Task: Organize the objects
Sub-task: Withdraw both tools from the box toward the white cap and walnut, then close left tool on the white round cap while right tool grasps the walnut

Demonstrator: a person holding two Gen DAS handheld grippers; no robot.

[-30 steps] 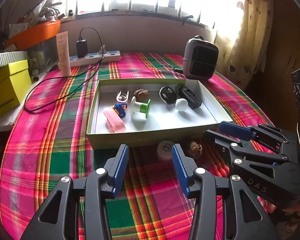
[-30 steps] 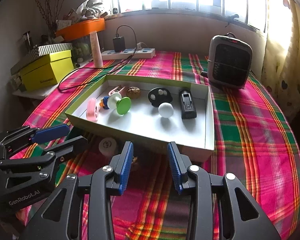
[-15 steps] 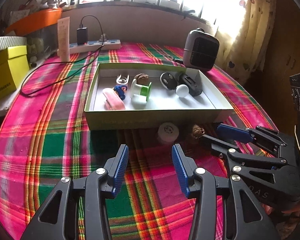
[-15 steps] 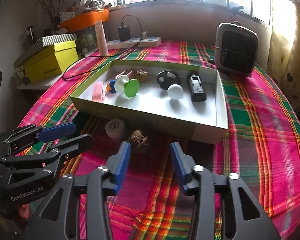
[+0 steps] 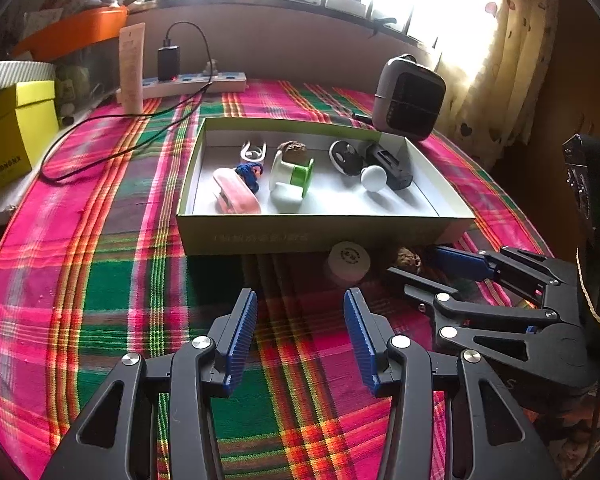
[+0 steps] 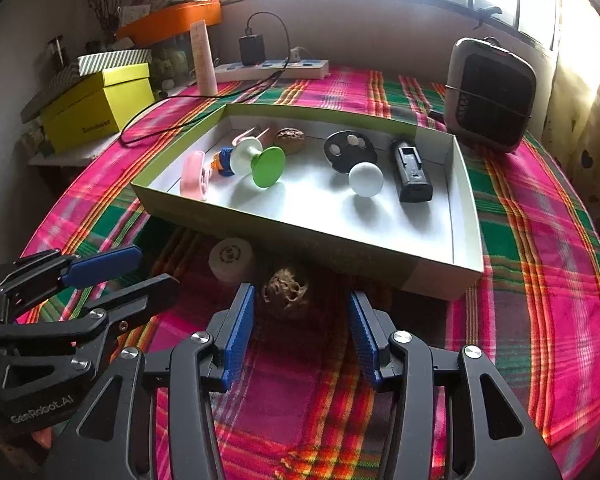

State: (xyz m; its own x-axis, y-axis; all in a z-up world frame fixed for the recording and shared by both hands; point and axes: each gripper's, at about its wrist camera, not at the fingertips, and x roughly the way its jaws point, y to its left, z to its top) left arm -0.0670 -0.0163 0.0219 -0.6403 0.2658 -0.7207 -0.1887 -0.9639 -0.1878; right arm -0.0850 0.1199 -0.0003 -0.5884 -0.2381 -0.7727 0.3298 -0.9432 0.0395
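A shallow green-rimmed box (image 5: 320,232) (image 6: 308,236) on the plaid cloth holds a pink clip (image 5: 236,196), a green-and-white spool (image 6: 262,160), a white ball (image 6: 366,180), a walnut, and black items. In front of the box lie a white round cap (image 5: 349,261) (image 6: 231,259) and a brown walnut (image 5: 409,259) (image 6: 286,292). My right gripper (image 6: 302,312) is open, its fingertips on either side of the walnut, just short of it. My left gripper (image 5: 300,312) is open and empty, a little short of the white cap.
A grey heater (image 5: 410,104) (image 6: 492,96) stands behind the box at the right. A power strip with charger and black cable (image 5: 192,80) lies at the back. A yellow box (image 6: 100,112) and a cream tube (image 5: 131,68) stand at the left.
Both grippers have pulled back and lowered from the box's front wall. The walnut and white cap now show in front of the fingers, and the right fingers flank the walnut.
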